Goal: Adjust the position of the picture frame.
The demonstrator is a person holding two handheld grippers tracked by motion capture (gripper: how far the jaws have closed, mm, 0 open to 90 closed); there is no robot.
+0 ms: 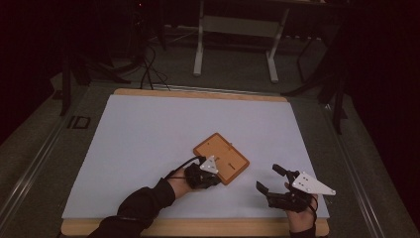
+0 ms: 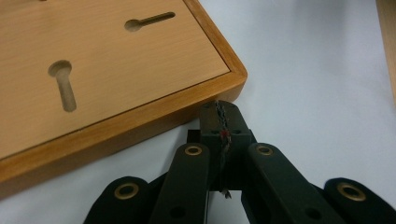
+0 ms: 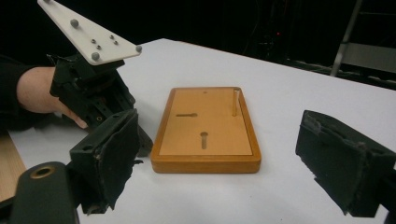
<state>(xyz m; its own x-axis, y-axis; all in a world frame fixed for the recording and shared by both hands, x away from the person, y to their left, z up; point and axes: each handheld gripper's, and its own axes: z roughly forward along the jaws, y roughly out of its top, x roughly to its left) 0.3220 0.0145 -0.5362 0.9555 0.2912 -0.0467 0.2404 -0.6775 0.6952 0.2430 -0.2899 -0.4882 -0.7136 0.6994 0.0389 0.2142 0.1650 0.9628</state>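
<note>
Two tools were in play, and you used them differently. Your left tool (image 1: 212,174) had its jaws pressed together with nothing between them, its tip right at the near corner of the wooden board (image 1: 221,157), seemingly so the blunt closed tip could nudge or steady the board rather than pinch it. That board lay flat near the middle of the white counter (image 1: 148,134), its keyhole slots (image 2: 63,84) facing up. Your right tool (image 1: 272,179) waited apart from the board toward the near right, jaws spread wide and empty, facing the board's short edge, probably ready to take hold.
</note>
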